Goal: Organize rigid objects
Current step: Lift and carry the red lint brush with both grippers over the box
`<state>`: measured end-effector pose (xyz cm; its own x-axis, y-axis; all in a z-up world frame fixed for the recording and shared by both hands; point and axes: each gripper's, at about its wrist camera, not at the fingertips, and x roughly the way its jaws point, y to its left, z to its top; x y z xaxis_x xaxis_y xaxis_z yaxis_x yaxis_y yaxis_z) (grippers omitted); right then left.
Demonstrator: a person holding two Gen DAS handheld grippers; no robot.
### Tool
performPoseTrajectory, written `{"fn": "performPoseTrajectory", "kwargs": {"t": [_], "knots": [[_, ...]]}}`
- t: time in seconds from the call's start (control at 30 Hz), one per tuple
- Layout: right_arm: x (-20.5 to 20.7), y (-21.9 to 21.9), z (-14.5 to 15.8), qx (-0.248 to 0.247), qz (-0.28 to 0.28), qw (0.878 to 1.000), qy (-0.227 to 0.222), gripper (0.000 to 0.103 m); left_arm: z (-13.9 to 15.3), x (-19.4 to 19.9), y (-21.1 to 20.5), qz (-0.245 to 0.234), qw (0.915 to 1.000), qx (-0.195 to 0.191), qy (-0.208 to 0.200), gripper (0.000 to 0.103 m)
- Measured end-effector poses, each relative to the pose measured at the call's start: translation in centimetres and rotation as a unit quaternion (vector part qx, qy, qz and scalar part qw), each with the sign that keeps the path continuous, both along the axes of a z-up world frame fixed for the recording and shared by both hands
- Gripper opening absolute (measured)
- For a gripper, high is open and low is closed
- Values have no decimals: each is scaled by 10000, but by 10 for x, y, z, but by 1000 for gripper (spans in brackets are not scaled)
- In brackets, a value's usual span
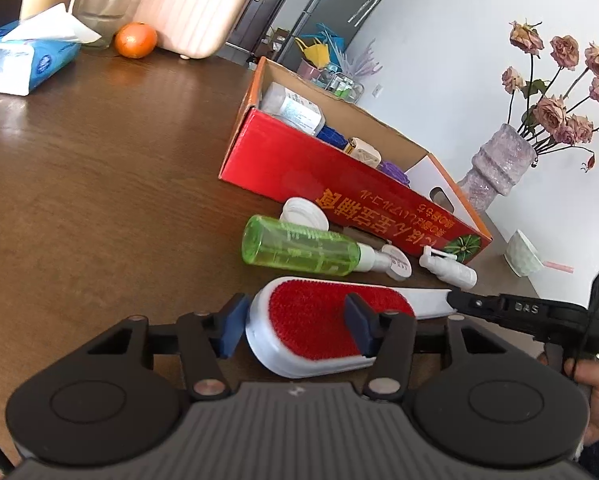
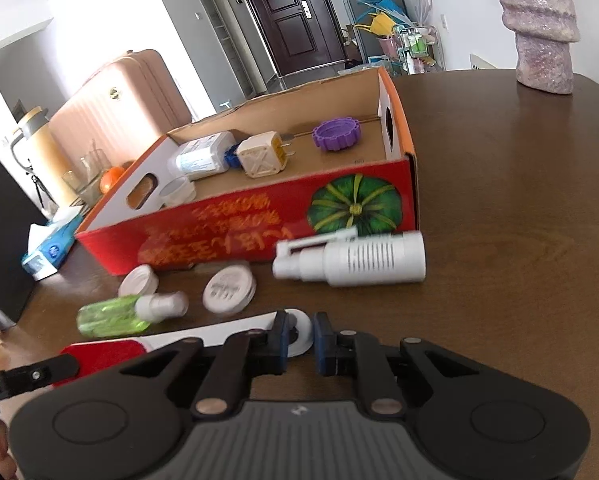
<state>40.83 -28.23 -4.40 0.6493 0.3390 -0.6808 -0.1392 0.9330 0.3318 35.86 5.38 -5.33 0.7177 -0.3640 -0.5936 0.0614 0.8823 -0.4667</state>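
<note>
A white lint brush with a red pad lies on the brown table. My left gripper has its blue fingers on either side of the brush head. My right gripper has its fingers closed around the brush handle's end; it also shows in the left wrist view. A red cardboard box holds a bottle, a plug adapter and a purple cap. Beside the box lie a green spray bottle, a white spray bottle and white lids.
A tissue pack, a glass bowl and an orange sit at the table's far side by a pink suitcase. A vase with dried roses and a small white cup stand past the box.
</note>
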Motion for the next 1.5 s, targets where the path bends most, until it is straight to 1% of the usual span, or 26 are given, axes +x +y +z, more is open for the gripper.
{"fn": "performPoseTrajectory", "kwargs": {"t": [0.17, 0.23, 0.3, 0.47, 0.57, 0.63, 0.9, 1.03, 1.2, 1.33, 1.5], "knots": [[-47, -10, 8, 64, -194, 9997, -126, 13, 8, -33, -8, -125, 9994, 122, -290, 54], [-68, -17, 16, 153, -258, 9991, -286, 13, 12, -44, -9, -159, 9990, 68, -401, 54], [-86, -21, 25, 176, -325, 9984, -435, 13, 20, -58, -13, -245, 9978, 60, -607, 54], [-134, -25, 56, 35, -461, 9935, -1042, 14, 47, -94, -23, -369, 9914, 152, -1245, 54], [-164, -24, 74, -143, -520, 9868, -1527, 14, 61, -114, -26, -443, 9879, 119, -1484, 54], [-183, -23, 83, -146, -538, 9828, -1761, 14, 68, -126, -26, -452, 9862, 61, -1590, 54], [-236, -23, 98, -39, -494, 9716, -2315, 14, 93, -173, -23, -511, 9749, 203, -2160, 55], [-248, -26, 98, 16, -563, 9682, -2436, 14, 97, -185, -25, -572, 9726, 218, -2244, 55], [-253, -27, 102, -30, -583, 9666, -2494, 14, 100, -189, -27, -608, 9702, 222, -2337, 55], [-249, -27, 107, -9, -614, 9648, -2559, 14, 106, -182, -27, -634, 9692, 221, -2369, 55], [-230, -22, 113, -59, -598, 9635, -2608, 14, 118, -163, -25, -598, 9653, 314, -2523, 55]]}}
